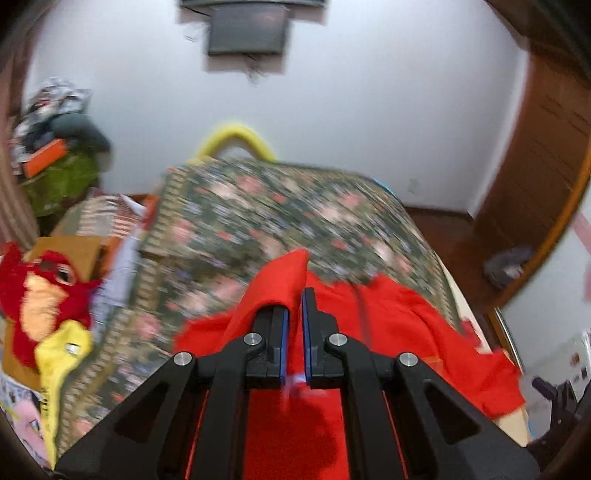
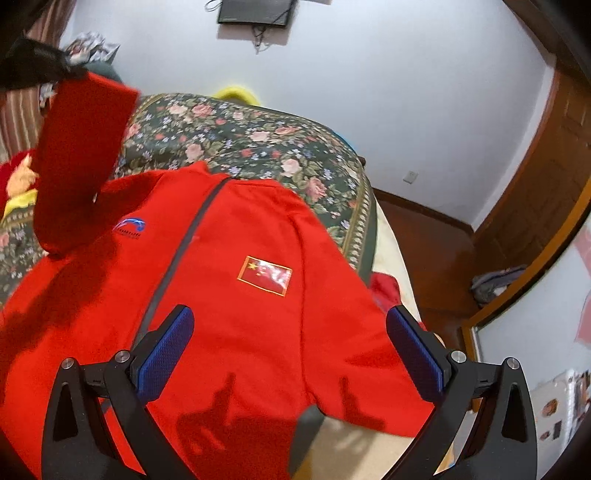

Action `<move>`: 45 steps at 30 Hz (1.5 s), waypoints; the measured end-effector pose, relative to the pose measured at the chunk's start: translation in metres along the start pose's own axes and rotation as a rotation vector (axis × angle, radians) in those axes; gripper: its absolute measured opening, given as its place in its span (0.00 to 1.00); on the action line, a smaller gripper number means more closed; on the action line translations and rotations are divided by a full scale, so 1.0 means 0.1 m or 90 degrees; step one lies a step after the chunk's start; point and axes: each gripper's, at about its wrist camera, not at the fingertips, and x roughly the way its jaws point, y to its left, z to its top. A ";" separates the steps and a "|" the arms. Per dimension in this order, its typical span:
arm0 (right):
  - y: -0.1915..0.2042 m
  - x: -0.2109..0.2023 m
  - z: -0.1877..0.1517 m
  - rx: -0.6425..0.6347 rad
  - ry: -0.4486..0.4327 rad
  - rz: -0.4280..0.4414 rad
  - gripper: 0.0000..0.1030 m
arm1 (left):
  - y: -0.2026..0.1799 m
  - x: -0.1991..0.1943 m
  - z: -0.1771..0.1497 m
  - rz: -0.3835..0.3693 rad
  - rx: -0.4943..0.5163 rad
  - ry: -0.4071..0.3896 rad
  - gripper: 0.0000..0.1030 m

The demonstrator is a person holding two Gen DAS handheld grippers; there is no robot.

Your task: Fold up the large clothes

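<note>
A red zip jacket (image 2: 236, 295) with a flag patch (image 2: 264, 275) lies face up on the floral bedspread (image 2: 236, 133). My left gripper (image 1: 294, 302) is shut on the jacket's red sleeve (image 1: 273, 295), which drapes over its left finger. In the right wrist view that sleeve (image 2: 77, 162) hangs lifted at the upper left, with the left gripper (image 2: 70, 72) at its top end. My right gripper (image 2: 290, 332) hovers open above the jacket's chest, nothing between its blue pads (image 2: 166, 350).
A red and yellow plush toy (image 1: 40, 295) and boxes (image 1: 107, 221) crowd the bed's left side. A dark screen (image 2: 255, 11) hangs on the white wall. A wooden door (image 2: 535, 166) and brown floor lie to the right of the bed.
</note>
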 end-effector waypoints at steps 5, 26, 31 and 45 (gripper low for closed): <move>-0.17 -0.07 -0.19 0.020 -0.001 -0.002 1.00 | -0.69 0.42 -0.44 -0.020 0.078 0.091 0.05; 0.25 -0.17 -0.11 -0.068 0.016 -0.003 1.00 | -0.67 -0.30 -1.09 -0.082 0.232 0.112 0.76; 0.68 -0.17 0.07 -0.113 -0.004 0.025 1.00 | 0.10 -0.50 -1.03 0.027 0.210 0.049 0.91; 1.81 0.56 0.26 -0.200 0.083 0.110 0.99 | 1.90 0.25 -1.82 0.125 0.045 0.220 0.91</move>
